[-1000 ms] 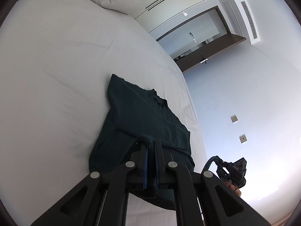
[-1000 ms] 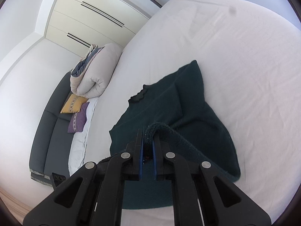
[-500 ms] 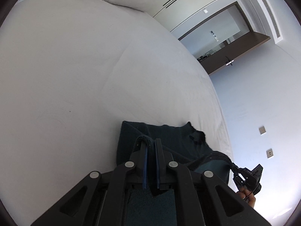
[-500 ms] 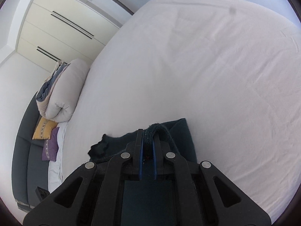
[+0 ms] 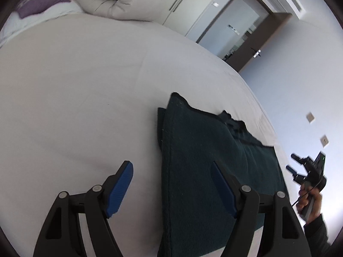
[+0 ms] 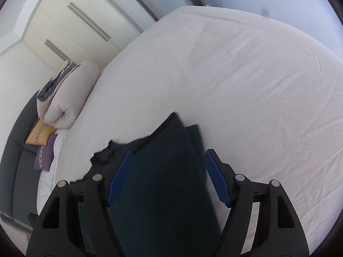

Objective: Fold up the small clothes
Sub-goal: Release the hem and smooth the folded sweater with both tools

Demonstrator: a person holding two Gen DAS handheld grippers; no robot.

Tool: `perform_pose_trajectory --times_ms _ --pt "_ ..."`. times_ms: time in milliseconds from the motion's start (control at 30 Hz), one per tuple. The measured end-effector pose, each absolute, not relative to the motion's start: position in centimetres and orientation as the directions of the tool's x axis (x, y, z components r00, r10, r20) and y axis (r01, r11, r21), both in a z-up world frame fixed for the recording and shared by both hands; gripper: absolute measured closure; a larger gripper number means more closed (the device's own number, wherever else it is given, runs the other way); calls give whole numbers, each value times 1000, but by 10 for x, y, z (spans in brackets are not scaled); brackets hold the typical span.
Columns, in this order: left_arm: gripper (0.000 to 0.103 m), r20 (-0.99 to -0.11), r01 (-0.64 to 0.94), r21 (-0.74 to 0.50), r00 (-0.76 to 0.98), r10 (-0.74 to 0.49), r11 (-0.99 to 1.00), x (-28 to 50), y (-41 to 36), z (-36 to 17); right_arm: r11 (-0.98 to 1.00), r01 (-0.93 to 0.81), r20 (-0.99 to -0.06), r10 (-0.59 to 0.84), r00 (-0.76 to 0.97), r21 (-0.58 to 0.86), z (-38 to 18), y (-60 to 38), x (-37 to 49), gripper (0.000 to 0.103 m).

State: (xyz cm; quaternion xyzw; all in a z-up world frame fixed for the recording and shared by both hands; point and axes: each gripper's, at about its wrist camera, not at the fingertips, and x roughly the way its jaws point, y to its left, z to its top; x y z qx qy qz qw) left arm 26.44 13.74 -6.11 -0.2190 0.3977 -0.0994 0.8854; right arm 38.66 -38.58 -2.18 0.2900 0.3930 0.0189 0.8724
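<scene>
A small dark green knit garment lies folded over on itself on the white bed sheet. My left gripper is open and empty just above the garment's left edge. My right gripper is open and empty above the garment, which lies between its blue pads. The right gripper also shows in the left wrist view, held in a hand past the garment's right side.
A rolled beige duvet and yellow and purple cushions sit at the bed's head by a dark sofa. The bed's right edge drops off beside a wall and an open doorway.
Both grippers carried the garment's hem forward over its top half, then opened and let it go. The garment now lies doubled over on the sheet.
</scene>
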Motion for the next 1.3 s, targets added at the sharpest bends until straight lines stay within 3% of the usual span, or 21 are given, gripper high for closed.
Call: perform_pose_trajectory --times_ms 100,233,367,433,500,533,633,700,867,967,1033,1100,1300 --pt "27 -661 64 -420 662 -353 906 259 118 -69 872 30 -670 353 653 488 -14 -322 380 35" --pt "28 -690 31 -453 621 -373 891 258 116 -96 874 -129 -692 453 562 468 -22 -238 383 35" --pt "38 -731 48 -351 610 -306 935 251 106 -99 919 -87 -773 373 513 385 -60 -203 407 37" --pt "44 -748 45 -334 596 -293 942 254 106 -99 909 -45 -748 369 552 415 -76 -218 409 44" --pt "48 -758 38 -330 585 -289 943 253 106 -99 874 56 -723 361 588 482 -85 -248 402 66" --pt "50 -762 33 -333 579 -289 942 252 107 -98 855 120 -725 344 596 504 -85 -259 404 68" --pt "55 -774 11 -342 564 -288 940 251 109 -97 838 263 -740 223 635 478 -73 -267 408 66" --pt "57 -781 5 -334 559 -280 943 249 106 -97 858 260 -737 183 651 442 -63 -254 406 59" --pt "57 -794 6 -272 563 -228 962 245 97 -96 832 -30 -696 483 530 555 -65 -157 438 59" --pt "56 -798 11 -236 568 -200 972 244 93 -96 801 -78 -702 563 435 594 -88 -104 466 59" --pt "56 -800 14 -220 570 -189 975 243 91 -97 804 -47 -721 555 416 592 -105 -95 480 59" --pt "56 -801 16 -212 571 -183 977 244 90 -98 766 -4 -683 574 451 642 -114 -108 484 59" --pt "56 -803 16 -210 568 -181 978 248 87 -99 711 212 -673 464 575 671 -112 -166 490 57"
